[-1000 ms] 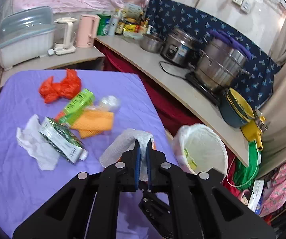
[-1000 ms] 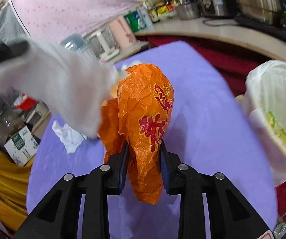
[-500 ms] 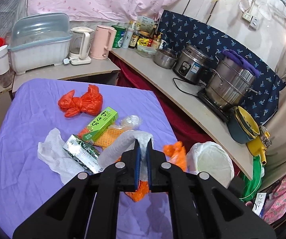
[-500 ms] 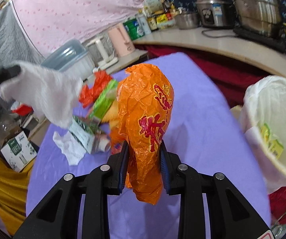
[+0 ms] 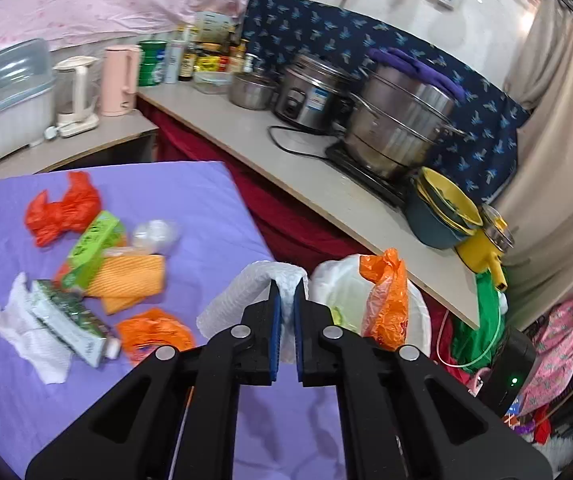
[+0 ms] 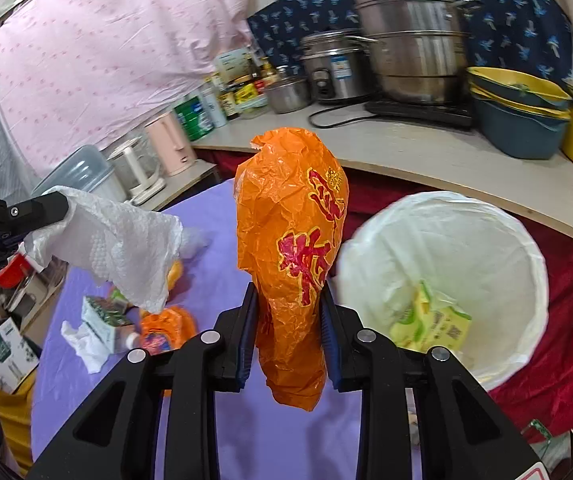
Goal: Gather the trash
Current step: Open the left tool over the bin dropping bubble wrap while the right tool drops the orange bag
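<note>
My left gripper (image 5: 285, 298) is shut on a white bubble-wrap bag (image 5: 242, 292), held above the purple table; the bag shows in the right wrist view (image 6: 118, 244) too. My right gripper (image 6: 286, 312) is shut on an orange plastic bag with red print (image 6: 292, 240), held beside the white-lined trash bin (image 6: 466, 216); the bag also shows over the bin's rim in the left wrist view (image 5: 386, 300). The bin (image 5: 338, 280) holds yellow-green cartons (image 6: 430, 320). On the table lie a red bag (image 5: 62, 208), green box (image 5: 94, 244), orange cloth (image 5: 130, 280), tissue (image 5: 34, 332), carton (image 5: 70, 320) and another orange bag (image 5: 154, 336).
A purple-covered table (image 5: 206, 200) carries the litter. A curved counter (image 5: 286, 152) behind holds steel pots (image 5: 398, 128), a rice cooker (image 5: 310, 96), kettles (image 5: 120, 80) and stacked bowls (image 5: 446, 216). A dish box (image 5: 2, 96) stands at far left.
Both grippers have moved right toward the bin with their bags. The orange bag now hangs at the bin's rim, and the bin looks larger and closer in the right wrist view.
</note>
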